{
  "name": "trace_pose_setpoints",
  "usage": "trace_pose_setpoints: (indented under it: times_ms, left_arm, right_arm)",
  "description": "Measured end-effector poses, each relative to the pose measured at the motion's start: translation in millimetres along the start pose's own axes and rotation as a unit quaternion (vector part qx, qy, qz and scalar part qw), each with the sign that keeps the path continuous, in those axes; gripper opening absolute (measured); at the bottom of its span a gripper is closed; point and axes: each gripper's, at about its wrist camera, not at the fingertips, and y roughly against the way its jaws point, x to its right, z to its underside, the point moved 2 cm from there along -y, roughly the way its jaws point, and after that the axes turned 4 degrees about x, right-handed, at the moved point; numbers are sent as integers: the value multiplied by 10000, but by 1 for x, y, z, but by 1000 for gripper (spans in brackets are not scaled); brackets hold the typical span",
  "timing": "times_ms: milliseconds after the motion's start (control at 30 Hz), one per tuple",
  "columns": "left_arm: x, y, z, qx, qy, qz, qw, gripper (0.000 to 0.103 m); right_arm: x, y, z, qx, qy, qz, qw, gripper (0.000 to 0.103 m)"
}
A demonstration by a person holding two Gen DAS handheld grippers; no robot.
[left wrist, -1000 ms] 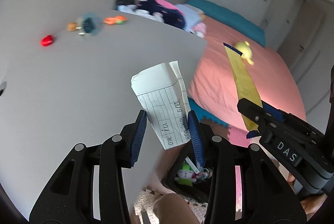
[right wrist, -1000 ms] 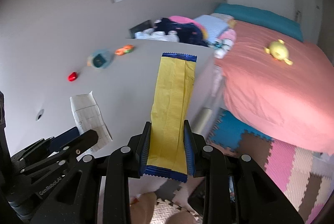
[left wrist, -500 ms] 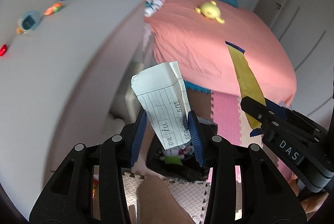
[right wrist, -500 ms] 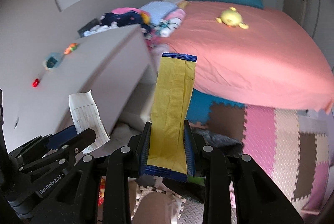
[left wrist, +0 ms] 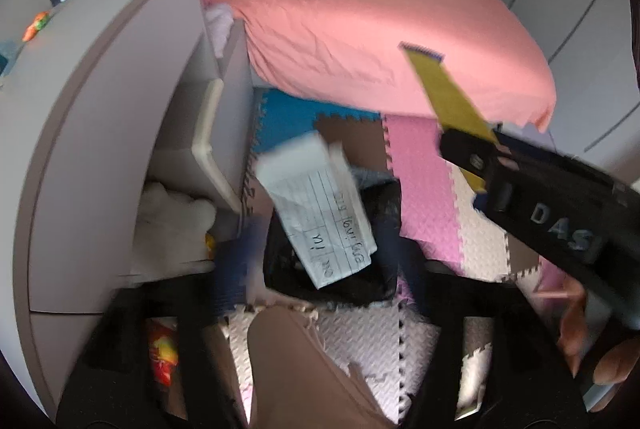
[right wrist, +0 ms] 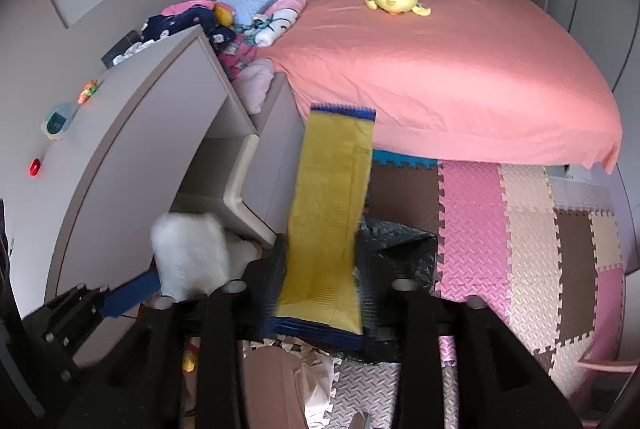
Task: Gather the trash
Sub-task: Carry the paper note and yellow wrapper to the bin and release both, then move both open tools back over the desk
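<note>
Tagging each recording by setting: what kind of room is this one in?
A bedroom, most likely a child's. A bed with a pink sheet carries a yellow stuffed toy, coloured foam floor mats lie beside it, and folded clothes are piled next to a grey desk.

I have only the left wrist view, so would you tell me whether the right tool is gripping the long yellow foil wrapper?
Observer: No. The right tool stands open. Its jaws have just been opening, and the long yellow foil wrapper with blue serrated ends sits loose between them.
Operator: Thank you. What lies under the wrapper's lower end?
Observer: The black bin on the floor, its mouth right behind and below that end.
Operator: Is anything on the far side of the desk?
Observer: A small red object lies on the grey desk top, outside your frame.
</note>
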Motion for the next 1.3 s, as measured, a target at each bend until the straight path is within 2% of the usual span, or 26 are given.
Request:
trace_pose_setpoints:
  times_ms: [167, 433, 733, 867, 1000, 1300]
  left_arm:
    - [3, -3, 3, -2, -43, -83, 10000, 97]
    - [-2, -6, 0, -9, 63, -77, 10000, 97]
    - [-22, 8, -12, 230, 244, -98, 9994, 97]
    - [-43, 20, -22, 427, 417, -146, 9981, 97]
    - [-68, 34, -34, 624, 623, -311, 9956, 97]
    - [-161, 60, -57, 874, 1300, -831, 9842, 97]
  right_arm:
    - [7, -11, 0, -150, 33, 344, 9993, 100]
    - [10, -18, 1, -97, 2, 362, 9993, 100]
    - [-6, -17, -11, 29, 76, 193, 9998, 100]
    - [-25, -15, -23, 133, 161, 54, 9998, 100]
    - [-52, -15, -40, 241, 211, -283, 9991, 100]
    - [-134, -26, -75, 419, 547, -957, 9930, 100]
